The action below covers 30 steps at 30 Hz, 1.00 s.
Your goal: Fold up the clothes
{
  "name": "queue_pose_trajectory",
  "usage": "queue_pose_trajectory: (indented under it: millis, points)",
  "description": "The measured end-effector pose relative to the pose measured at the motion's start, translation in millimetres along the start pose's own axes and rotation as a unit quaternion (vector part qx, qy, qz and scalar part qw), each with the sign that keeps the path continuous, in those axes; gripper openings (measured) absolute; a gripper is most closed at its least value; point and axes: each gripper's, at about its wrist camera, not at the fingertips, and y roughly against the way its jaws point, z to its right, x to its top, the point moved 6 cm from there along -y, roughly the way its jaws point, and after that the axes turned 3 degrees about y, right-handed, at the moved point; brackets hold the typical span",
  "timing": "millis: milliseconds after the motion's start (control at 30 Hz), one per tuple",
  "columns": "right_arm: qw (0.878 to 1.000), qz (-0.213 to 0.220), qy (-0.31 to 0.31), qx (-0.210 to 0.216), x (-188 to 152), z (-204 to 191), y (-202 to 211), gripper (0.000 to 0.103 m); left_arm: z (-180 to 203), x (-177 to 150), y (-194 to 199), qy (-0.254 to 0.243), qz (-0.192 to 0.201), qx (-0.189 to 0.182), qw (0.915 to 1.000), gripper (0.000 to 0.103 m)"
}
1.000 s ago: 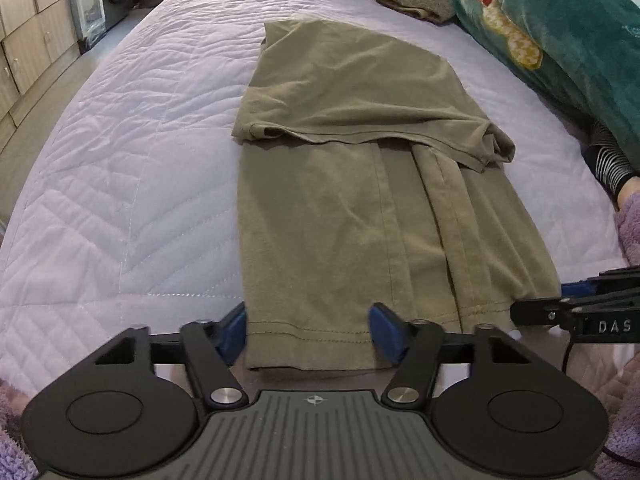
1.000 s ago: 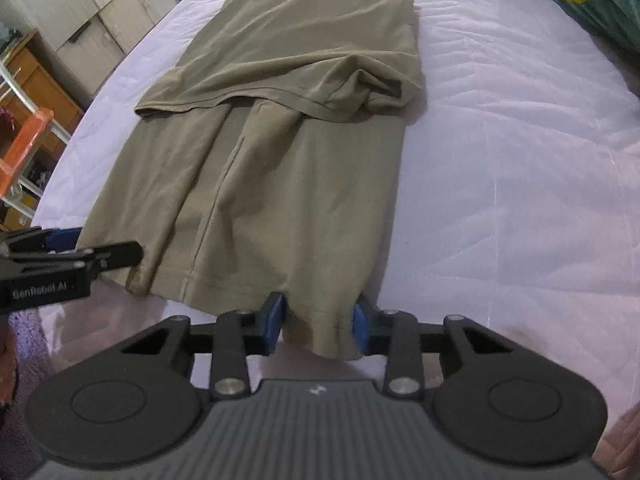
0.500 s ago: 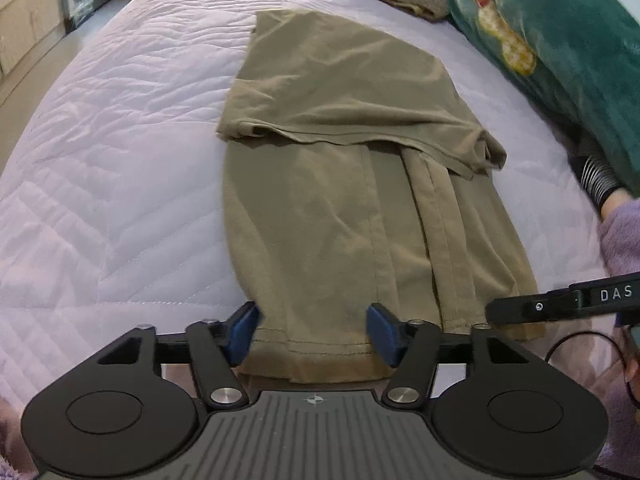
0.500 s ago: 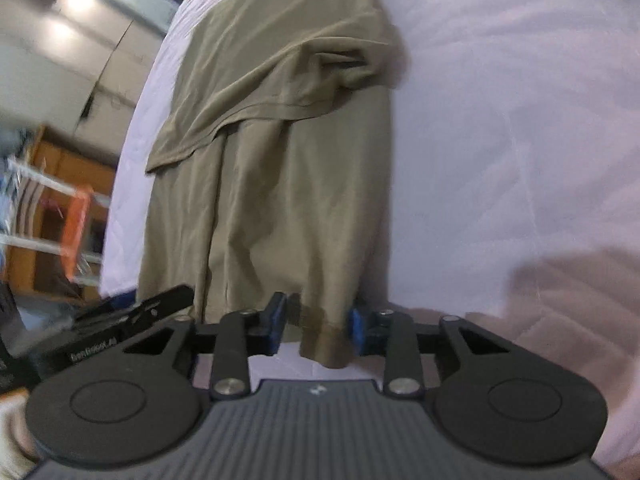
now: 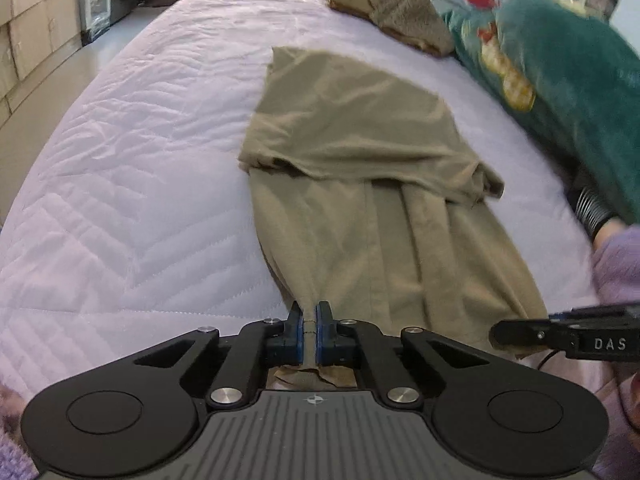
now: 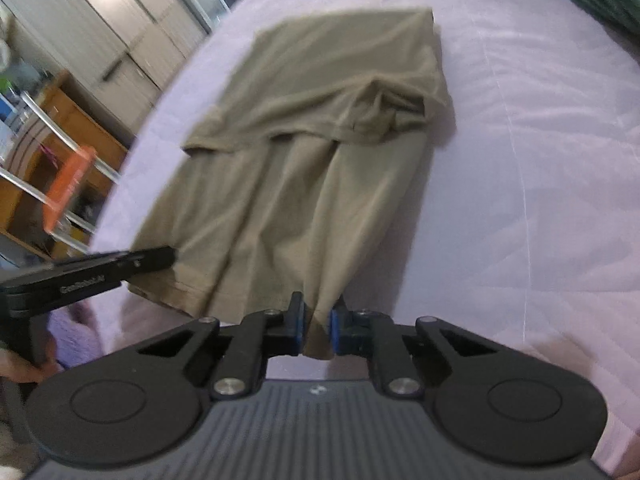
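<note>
The shirt (image 5: 360,216) is plain olive-khaki, a shade darker in its creases. The quilt (image 5: 132,184) under it is pale lilac, stitched in chevron lines. At far right lies a teal blanket (image 5: 568,92) with yellow and red motifs. Just left of it sits a tan-brown towel (image 5: 400,20). A sleeve (image 5: 618,264) at right is fuzzy lavender, and a black-and-white striped cuff (image 5: 592,210) shows beside it. Both grippers, left (image 5: 310,330) and right (image 6: 316,330), are black with blue pads (image 5: 320,332). Far left in the right view, an orange block (image 6: 70,188) stands before brown wood shelves (image 6: 84,132) and beige cabinets (image 6: 100,28).
</note>
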Motion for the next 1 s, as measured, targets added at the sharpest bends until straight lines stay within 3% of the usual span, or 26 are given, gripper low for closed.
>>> queue_pose_trajectory:
  millis: [133, 367, 467, 667, 833, 1000]
  points:
    - [0.999, 0.005, -0.023, 0.034, -5.2, -1.4, 19.6, 0.013, -9.1, 0.7, 23.4, 0.030, 0.008, -0.020, 0.9993, 0.006]
    - [0.996, -0.040, -0.048, 0.067, -24.9, -9.4, 17.8, 0.013, -16.5, -11.9, 41.2, 0.046, -0.010, -0.041, 0.9981, 0.006]
    - [0.990, -0.030, -0.099, 0.096, -2.8, 1.5, 20.3, 0.013, -16.7, 9.3, 38.3, 0.068, 0.002, -0.067, 0.9954, 0.006]
    - [0.985, 0.046, -0.121, 0.116, 74.0, 14.0, 40.2, 0.013, 1.3, 85.5, 35.0, 0.075, 0.075, -0.090, 0.9903, 0.006]
    - [0.984, 0.095, -0.124, 0.080, 142.0, 35.8, 30.5, 0.013, 20.6, 143.1, 8.4, 0.046, 0.099, -0.055, 0.9925, 0.007]
    - [0.992, 0.113, -0.063, -0.010, 194.8, 50.2, -6.2, 0.014, 30.3, 188.3, -44.5, 0.009, 0.098, 0.011, 0.9951, 0.013]
